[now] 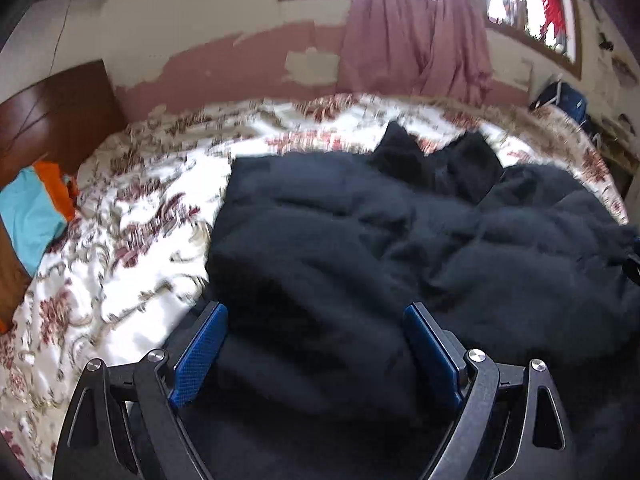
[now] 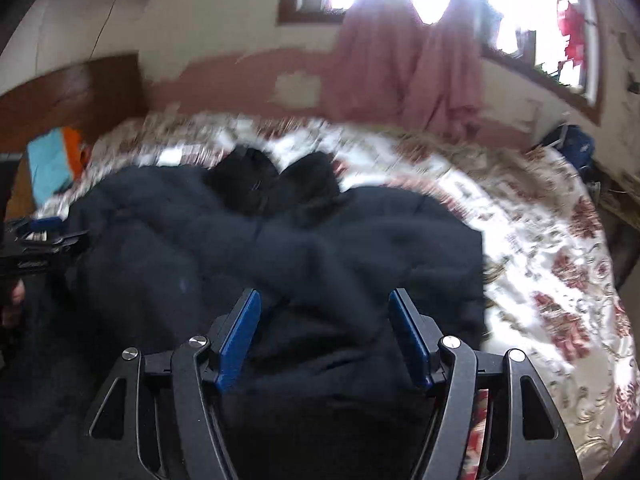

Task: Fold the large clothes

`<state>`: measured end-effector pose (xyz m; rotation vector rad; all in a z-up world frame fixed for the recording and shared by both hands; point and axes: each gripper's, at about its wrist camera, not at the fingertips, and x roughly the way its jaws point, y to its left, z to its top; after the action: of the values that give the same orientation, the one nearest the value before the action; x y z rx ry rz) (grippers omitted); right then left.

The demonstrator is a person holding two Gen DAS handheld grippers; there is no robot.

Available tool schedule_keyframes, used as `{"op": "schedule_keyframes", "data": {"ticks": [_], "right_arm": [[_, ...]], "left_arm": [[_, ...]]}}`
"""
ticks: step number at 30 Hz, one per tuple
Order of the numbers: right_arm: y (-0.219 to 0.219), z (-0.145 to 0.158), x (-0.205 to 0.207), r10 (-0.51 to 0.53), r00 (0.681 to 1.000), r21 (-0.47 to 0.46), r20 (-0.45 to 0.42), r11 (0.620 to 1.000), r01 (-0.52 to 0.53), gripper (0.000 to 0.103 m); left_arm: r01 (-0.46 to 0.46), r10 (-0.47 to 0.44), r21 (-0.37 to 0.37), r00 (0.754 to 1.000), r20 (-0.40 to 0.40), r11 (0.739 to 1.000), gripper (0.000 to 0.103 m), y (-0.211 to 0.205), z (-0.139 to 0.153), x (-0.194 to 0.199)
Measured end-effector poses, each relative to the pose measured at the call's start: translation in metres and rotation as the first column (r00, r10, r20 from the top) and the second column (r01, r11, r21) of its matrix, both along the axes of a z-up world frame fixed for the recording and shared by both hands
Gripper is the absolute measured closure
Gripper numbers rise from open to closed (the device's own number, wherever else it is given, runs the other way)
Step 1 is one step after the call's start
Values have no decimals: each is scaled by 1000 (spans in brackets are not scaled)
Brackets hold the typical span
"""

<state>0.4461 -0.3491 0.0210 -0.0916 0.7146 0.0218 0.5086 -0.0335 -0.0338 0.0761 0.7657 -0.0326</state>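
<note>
A large dark navy garment lies rumpled on a floral bedspread, with two black pieces bunched at its far edge. My left gripper is open, its blue pads spread over the garment's near left part, holding nothing. The garment also fills the right wrist view. My right gripper is open over its near right part, empty. The left gripper shows at the left edge of the right wrist view. Both views are motion-blurred.
Folded turquoise and orange clothes lie at the bed's far left by a wooden headboard. Pink curtains hang under bright windows. A dark blue bag sits at the far right. Bare bedspread lies right of the garment.
</note>
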Motion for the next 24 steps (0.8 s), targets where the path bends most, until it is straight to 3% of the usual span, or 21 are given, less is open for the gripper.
{"op": "schedule_keyframes", "data": {"ticks": [4,13,18,24], "right_arm": [[-1,-38,15,-18,997,-34,-68,999,15,41],[-1,-57,15,-18,999,-40,-27,999,17,40],[5,-54,13,-16,1000,-61,-13,998,16,38],[-14,-24,-8,0,996,67,88,998,-5,30]], "left_arm": [[-5,5,68,1000,12,998,6,-10,-11,-1],[-30,26,148,999,29,989,0,-20,-25,1],[-11,9,46,999,34,999,0,-5,-14,-4],[-14,21,-105,998,65,994,0,19,18,-36]]}}
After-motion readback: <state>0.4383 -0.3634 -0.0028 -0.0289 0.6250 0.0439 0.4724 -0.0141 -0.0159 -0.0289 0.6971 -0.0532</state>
